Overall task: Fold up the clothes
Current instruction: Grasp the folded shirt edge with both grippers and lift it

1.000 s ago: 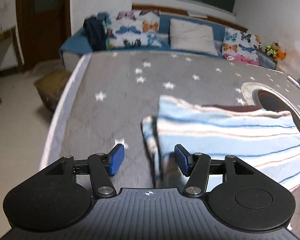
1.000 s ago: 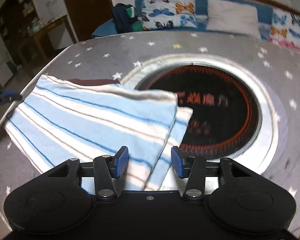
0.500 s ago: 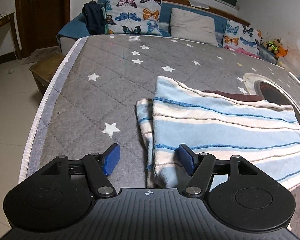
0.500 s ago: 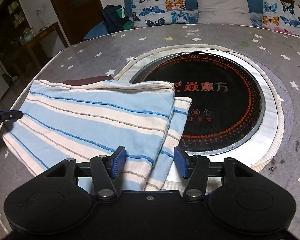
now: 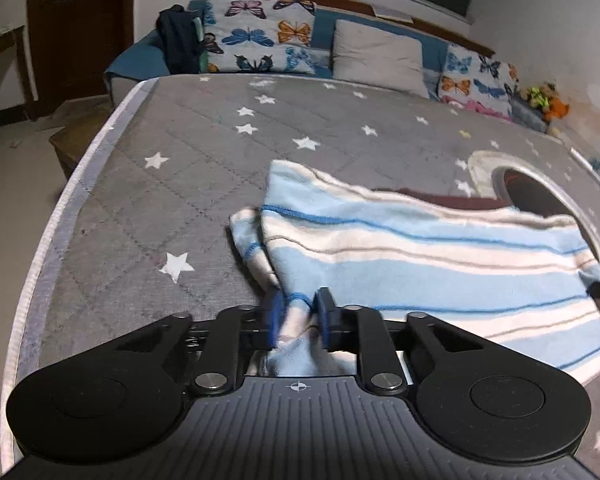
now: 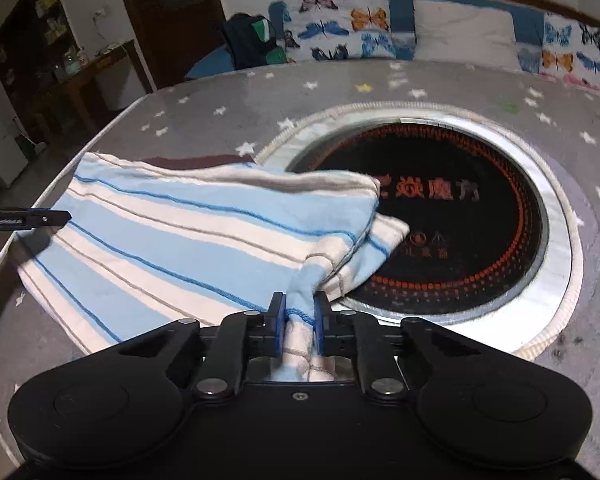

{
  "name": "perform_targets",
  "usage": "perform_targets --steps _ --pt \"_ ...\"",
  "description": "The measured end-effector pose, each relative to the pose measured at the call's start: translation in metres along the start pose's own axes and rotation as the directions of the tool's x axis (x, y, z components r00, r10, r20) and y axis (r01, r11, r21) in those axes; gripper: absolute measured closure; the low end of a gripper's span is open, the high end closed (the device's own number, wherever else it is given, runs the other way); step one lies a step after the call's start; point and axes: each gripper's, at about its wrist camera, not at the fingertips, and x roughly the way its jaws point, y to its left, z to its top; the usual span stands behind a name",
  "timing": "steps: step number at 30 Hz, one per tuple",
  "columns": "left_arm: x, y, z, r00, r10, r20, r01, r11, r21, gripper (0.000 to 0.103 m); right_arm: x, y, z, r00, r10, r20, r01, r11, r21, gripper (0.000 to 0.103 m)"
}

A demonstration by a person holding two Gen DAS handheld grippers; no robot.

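We have the left tool point(image 5: 298, 320) pinching one near corner of the striped garment point(image 5: 420, 248), its blue pads pressed onto bunched cloth. Our right tool point(image 6: 299, 322) pinches the other near corner the same way. The striped garment lies folded on the star-patterned grey bench point(image 5: 188, 168), its far end overlapping the rim of the round black cooktop point(image 6: 460, 216), with a dark maroon cloth point(image 6: 198, 161) under its back edge.

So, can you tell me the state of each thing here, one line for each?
Left gripper: shut on the striped garment's near-left corner.
Right gripper: shut on the striped garment's near-right corner.
Striped garment: folded, lying on the star-patterned table cover, right end overlapping the round cooktop.
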Motion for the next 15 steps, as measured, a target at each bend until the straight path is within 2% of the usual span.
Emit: perform_targets --steps 8,15 --pt "-0.061 -0.020 0.025 0.991 0.018 0.132 -0.023 0.999 0.036 0.088 -0.034 0.022 0.023 0.995 0.021 0.097 -0.013 0.997 -0.074 0.090" --pt "-0.121 -0.029 0.062 0.956 0.042 0.290 -0.059 0.997 0.049 0.089 -0.069 0.053 0.062 0.972 0.053 0.227 -0.014 0.986 -0.167 0.090"
